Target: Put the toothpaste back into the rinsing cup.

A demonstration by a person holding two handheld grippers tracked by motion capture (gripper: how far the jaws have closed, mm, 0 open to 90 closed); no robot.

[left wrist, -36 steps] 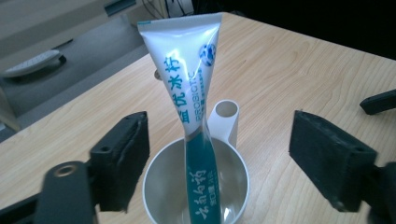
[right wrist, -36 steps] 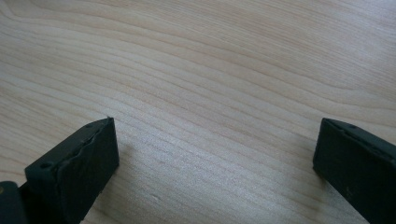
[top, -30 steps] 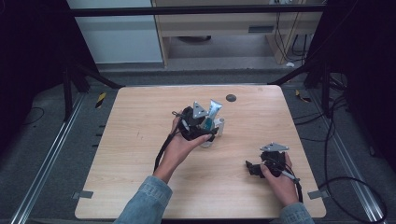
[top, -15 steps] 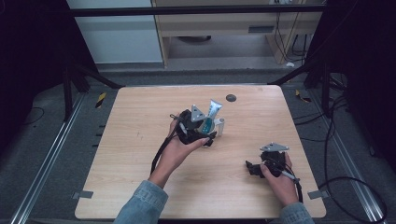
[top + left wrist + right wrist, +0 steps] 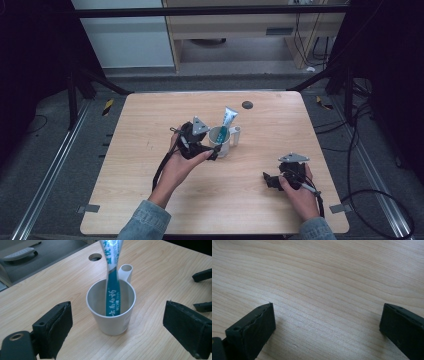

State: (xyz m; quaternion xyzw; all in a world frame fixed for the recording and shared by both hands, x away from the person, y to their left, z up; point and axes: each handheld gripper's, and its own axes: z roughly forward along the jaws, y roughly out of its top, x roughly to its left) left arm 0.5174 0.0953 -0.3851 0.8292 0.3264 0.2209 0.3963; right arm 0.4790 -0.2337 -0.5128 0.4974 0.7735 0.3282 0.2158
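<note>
Backed off from the cup (image 5: 219,140) since a second ago: left gripper (image 5: 214,151) then sat over and around it with the toothpaste tube (image 5: 227,121), now lies just beside its near-left side, tube left standing inside. Right gripper (image 5: 268,180) unmoved over that second.

Left forearm, in a denim sleeve (image 5: 145,224), reaching in from the bottom edge and slanting up toward the table's middle; left hand (image 5: 182,159) palm-up under the tool, fingers curled round its body, grey three-cornered plate on top facing up. Jaws spread wide in the left gripper view (image 5: 117,333), one pad at either lower corner, cup (image 5: 111,308) standing between and beyond them, touched by neither. Nothing gripped.

White cup upright on the wooden table (image 5: 150,120), near its centre, handle (image 5: 125,272) turned away from the left gripper. Teal-and-white tube (image 5: 113,290) resting inside, bottom end down in the cup, leaning against the far rim, crimped top sticking well above it.

Right hand (image 5: 298,187) resting low at the near right of the table, well apart from the cup, wrist straight, gripper pointing leftward along the board. Jaws wide apart in the right gripper view (image 5: 328,327), bare wood (image 5: 324,285) between them, holding nothing.

Small dark round hole (image 5: 247,105) in the tabletop beyond the cup.
</note>
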